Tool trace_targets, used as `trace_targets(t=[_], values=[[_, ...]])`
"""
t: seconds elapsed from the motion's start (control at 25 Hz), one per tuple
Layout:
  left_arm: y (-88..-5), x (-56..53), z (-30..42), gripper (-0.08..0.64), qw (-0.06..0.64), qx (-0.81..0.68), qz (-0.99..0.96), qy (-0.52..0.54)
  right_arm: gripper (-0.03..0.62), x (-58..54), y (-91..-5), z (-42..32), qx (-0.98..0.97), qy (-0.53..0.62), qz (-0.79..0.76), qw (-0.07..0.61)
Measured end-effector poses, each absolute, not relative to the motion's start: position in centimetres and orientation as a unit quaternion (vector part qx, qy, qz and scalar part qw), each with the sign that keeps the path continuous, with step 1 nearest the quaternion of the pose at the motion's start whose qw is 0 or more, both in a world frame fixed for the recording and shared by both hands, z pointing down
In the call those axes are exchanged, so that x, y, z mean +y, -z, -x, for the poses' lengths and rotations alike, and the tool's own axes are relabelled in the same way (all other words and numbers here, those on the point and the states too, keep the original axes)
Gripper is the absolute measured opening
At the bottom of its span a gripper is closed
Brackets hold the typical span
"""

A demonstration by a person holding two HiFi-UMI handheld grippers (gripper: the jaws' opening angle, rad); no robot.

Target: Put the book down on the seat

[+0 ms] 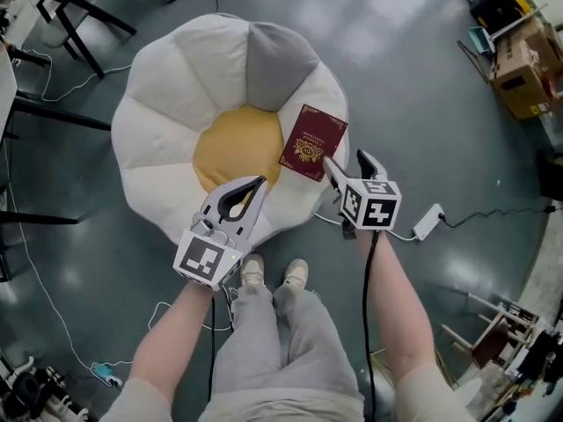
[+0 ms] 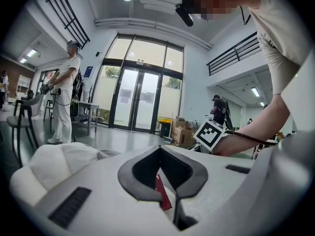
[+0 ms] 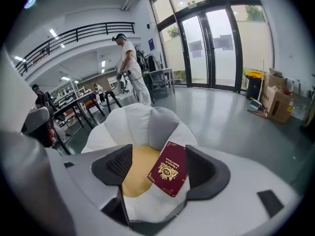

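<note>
A dark red book (image 1: 312, 141) with a gold crest lies flat on the right side of the flower-shaped seat (image 1: 167, 95), half on its yellow middle and half on a white petal. My right gripper (image 1: 345, 159) stands open just at the book's near right corner. In the right gripper view the book (image 3: 170, 173) shows between the spread jaws with neither pad pressing on it. My left gripper (image 1: 255, 187) hovers over the seat's front edge, left of the book, shut and empty. A sliver of the book (image 2: 162, 195) shows through its jaws.
Black chair and table legs (image 1: 79, 11) stand at the upper left, cardboard boxes (image 1: 519, 73) at the upper right. A white power adapter (image 1: 427, 222) with its cable lies on the floor right of the seat. The person's feet (image 1: 273, 275) touch the seat's front.
</note>
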State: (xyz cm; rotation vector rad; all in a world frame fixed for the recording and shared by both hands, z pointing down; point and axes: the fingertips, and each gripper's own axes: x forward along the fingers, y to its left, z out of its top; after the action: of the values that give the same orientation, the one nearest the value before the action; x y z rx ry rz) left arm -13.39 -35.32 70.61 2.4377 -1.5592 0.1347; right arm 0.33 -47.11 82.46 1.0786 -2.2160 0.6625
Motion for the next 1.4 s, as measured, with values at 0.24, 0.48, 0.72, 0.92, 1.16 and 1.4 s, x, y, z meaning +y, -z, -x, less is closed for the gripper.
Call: trace_targets(t=[0.24, 0.48, 0.72, 0.92, 1.16, 1.4], values=[[-63.1, -34.0, 14.0, 0.005, 0.113, -0.550, -0.827, -0.039, 0.198, -45.4, -72.9, -0.5, -0.847, -0.221, -0.394, 0.280], [-55.3, -32.5, 13.9, 0.005, 0.106, -0.561, -0.820, -0.031, 0.121, -43.8, -61.9, -0.6, -0.871, -0.206, -0.382, 0.229], [-47.0, -32.0, 12.8, 0.005, 0.088, -0.548, -0.832, -0.007, 0.051, -41.5, -49.8, 0.3, -0.906, -0.171, -0.348, 0.167], [-40.0, -32.1, 12.3, 0.005, 0.060, -0.543, -0.838, 0.009, 0.029, -39.2, -40.5, 0.5, -0.932, -0.116, -0.318, 0.131], [-33.2, -30.9, 11.7, 0.005, 0.025, -0.531, -0.847, 0.003, 0.008, -35.6, -31.3, -0.5, -0.946, -0.048, -0.310, 0.078], [-28.2, -27.8, 10.1, 0.005, -0.010, -0.521, -0.853, -0.006, 0.003, -31.0, -26.2, -1.2, -0.953, -0.034, -0.299, 0.037]])
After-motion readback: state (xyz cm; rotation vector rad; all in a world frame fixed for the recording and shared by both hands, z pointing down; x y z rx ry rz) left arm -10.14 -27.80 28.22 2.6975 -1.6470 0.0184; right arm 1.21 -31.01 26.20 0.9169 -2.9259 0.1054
